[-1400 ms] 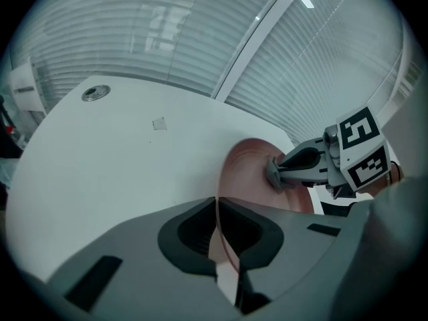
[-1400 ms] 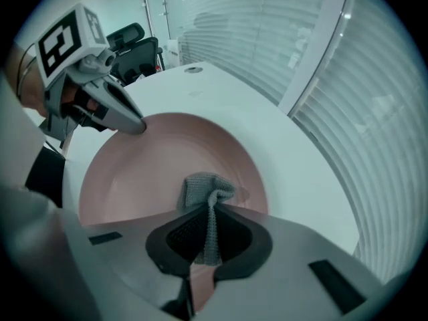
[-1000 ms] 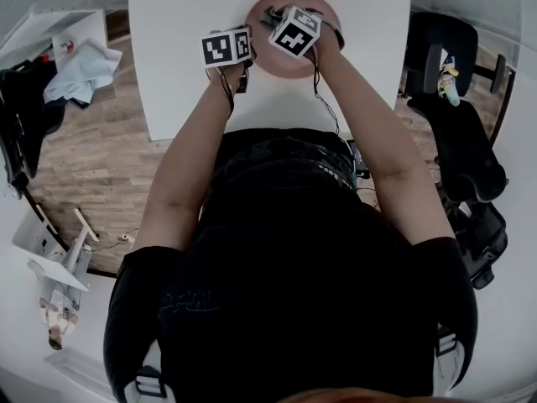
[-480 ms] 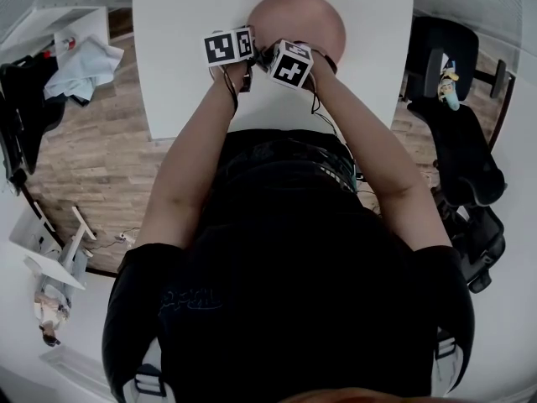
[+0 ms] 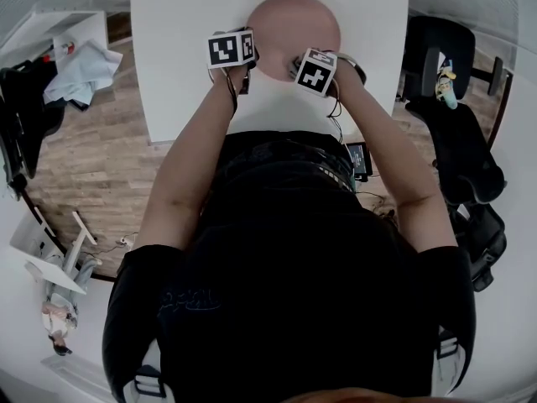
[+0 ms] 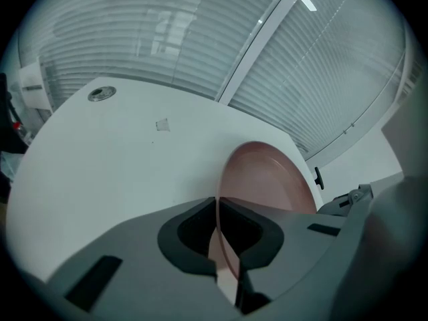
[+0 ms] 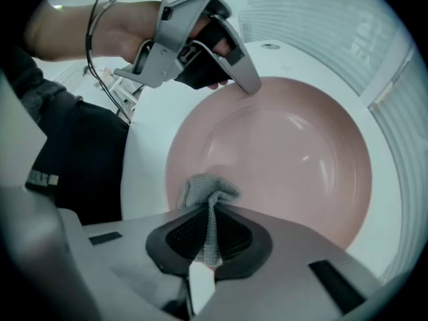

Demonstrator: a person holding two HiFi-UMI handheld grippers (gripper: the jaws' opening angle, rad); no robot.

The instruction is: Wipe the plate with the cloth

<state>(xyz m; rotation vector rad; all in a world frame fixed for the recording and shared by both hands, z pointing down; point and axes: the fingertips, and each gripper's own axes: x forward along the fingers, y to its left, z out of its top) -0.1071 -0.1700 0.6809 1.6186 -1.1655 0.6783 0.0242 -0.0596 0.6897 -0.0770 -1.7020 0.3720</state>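
Observation:
A pink plate point(image 5: 294, 23) lies on the white table point(image 5: 185, 82). My left gripper point(image 6: 218, 209) is shut on the plate's point(image 6: 267, 179) left rim, which runs between the jaws; the jaws have just been closing on it. In the right gripper view the left gripper point(image 7: 249, 85) grips the far rim of the plate point(image 7: 287, 152). My right gripper point(image 7: 210, 223) is shut on a grey cloth point(image 7: 207, 196), whose bunched end rests on the plate's near inner edge. In the head view the right gripper point(image 5: 300, 64) sits at the plate's near right rim and the left gripper point(image 5: 252, 54) at its left rim.
A black office chair point(image 5: 457, 133) stands right of the table. A light blue bundle point(image 5: 80, 65) lies on furniture at the left. A round cable grommet point(image 6: 101, 93) is set in the table's far left corner. Window blinds point(image 6: 167, 39) are behind the table.
The right gripper with the cloth has swept from over the plate's middle toward the person and then right, to the near right rim. The left gripper has stayed on the left rim.

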